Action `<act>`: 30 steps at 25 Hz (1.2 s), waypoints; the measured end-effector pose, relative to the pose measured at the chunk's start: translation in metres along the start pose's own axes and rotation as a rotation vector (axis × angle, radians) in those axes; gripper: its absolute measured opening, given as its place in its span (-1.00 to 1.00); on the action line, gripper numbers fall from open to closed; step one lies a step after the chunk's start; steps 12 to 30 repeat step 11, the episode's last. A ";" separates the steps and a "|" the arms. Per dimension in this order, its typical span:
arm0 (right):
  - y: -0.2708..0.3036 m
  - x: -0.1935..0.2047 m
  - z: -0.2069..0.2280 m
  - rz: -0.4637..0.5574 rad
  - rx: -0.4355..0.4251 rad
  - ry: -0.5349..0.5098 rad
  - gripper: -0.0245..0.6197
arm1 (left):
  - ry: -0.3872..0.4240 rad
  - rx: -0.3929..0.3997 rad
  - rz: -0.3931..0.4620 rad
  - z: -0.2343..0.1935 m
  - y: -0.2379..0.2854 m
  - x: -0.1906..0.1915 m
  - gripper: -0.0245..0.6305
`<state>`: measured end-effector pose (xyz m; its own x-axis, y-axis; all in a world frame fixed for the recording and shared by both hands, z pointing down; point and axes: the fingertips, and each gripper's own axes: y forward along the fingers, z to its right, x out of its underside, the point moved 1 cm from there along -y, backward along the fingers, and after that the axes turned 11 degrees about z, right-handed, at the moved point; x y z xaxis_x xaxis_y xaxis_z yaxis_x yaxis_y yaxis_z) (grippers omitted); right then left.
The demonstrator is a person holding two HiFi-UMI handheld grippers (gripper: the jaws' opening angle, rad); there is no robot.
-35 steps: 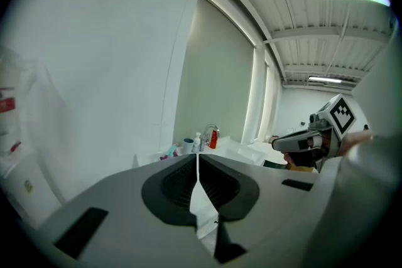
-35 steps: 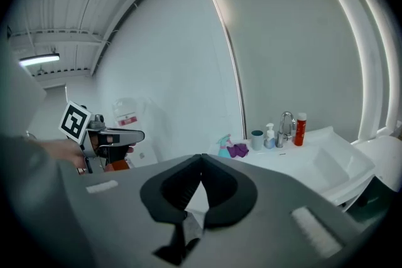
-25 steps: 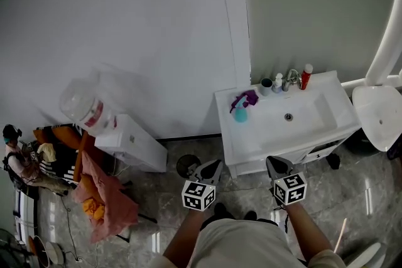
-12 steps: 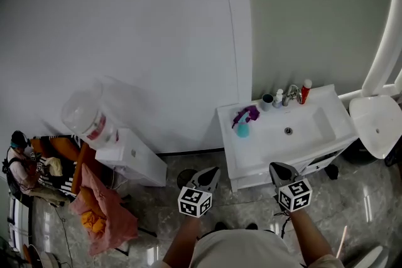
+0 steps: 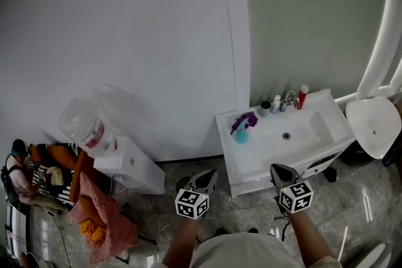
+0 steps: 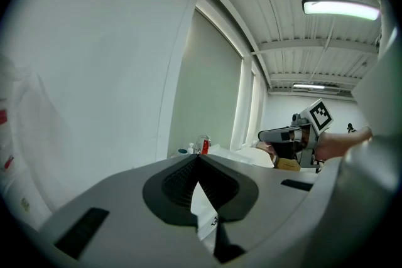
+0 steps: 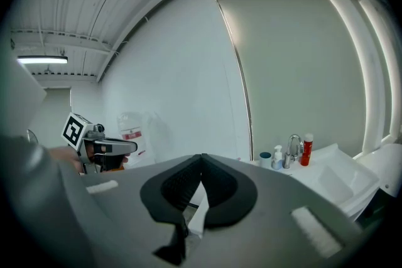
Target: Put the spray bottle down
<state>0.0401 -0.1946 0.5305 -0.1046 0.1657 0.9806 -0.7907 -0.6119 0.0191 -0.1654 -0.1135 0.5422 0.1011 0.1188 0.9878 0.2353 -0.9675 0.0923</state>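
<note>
The spray bottle (image 5: 241, 129), teal with a purple trigger head, stands upright on the left rim of the white sink vanity (image 5: 251, 163). Neither gripper touches it. My left gripper (image 5: 206, 177) hovers short of the vanity's front left corner, jaws shut and empty; in the left gripper view its pads (image 6: 182, 180) meet with nothing between them. My right gripper (image 5: 280, 171) hangs before the vanity's front edge, also shut and empty, and its pads (image 7: 221, 188) are closed together in the right gripper view. Both gripper views miss the spray bottle.
At the back of the sink stand a red bottle (image 5: 302, 96), a faucet (image 5: 289, 99), a pump bottle (image 5: 276, 104) and a cup (image 5: 265, 107). A water dispenser (image 5: 125, 163) stands left, a white toilet (image 5: 374, 125) right. A person (image 5: 22, 176) sits far left beside pink cloth (image 5: 103, 216).
Both grippers stay shut and empty and have drifted slightly lower in the head view. The spray bottle has not moved on the vanity.
</note>
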 end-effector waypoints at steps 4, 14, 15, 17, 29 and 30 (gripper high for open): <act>0.000 -0.003 -0.004 0.002 -0.004 -0.009 -0.89 | -0.004 0.003 0.003 -0.001 -0.003 0.000 -0.91; -0.004 -0.006 -0.007 -0.001 -0.002 -0.017 -0.89 | -0.005 0.000 0.008 0.000 -0.010 -0.003 -0.91; -0.004 -0.006 -0.007 -0.001 -0.002 -0.017 -0.89 | -0.005 0.000 0.008 0.000 -0.010 -0.003 -0.91; -0.004 -0.006 -0.007 -0.001 -0.002 -0.017 -0.89 | -0.005 0.000 0.008 0.000 -0.010 -0.003 -0.91; -0.004 -0.006 -0.007 -0.001 -0.002 -0.017 -0.89 | -0.005 0.000 0.008 0.000 -0.010 -0.003 -0.91; -0.004 -0.006 -0.007 -0.001 -0.002 -0.017 -0.89 | -0.005 0.000 0.008 0.000 -0.010 -0.003 -0.91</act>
